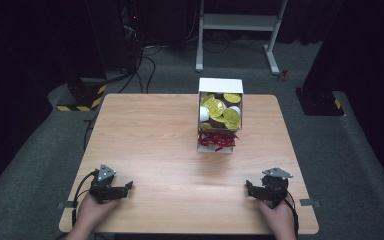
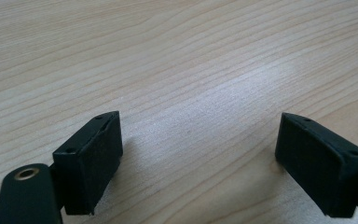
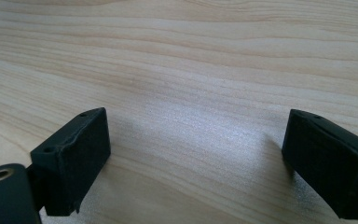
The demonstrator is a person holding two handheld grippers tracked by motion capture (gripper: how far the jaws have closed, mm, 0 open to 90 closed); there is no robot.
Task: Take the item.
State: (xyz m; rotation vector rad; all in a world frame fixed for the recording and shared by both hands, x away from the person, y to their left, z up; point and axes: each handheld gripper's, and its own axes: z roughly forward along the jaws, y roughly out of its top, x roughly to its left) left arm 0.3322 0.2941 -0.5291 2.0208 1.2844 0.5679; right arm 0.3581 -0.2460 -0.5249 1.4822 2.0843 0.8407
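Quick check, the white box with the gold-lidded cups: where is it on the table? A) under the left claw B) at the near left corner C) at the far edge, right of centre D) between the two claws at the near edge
C: the white box sits at the table's far edge, right of centre, well apart from the left claw and right claw at the near edge.

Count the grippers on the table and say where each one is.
2. The left gripper rests at the table's near left corner, jaws open. The right gripper rests at the near right corner, jaws open too. Both lie far from the box.
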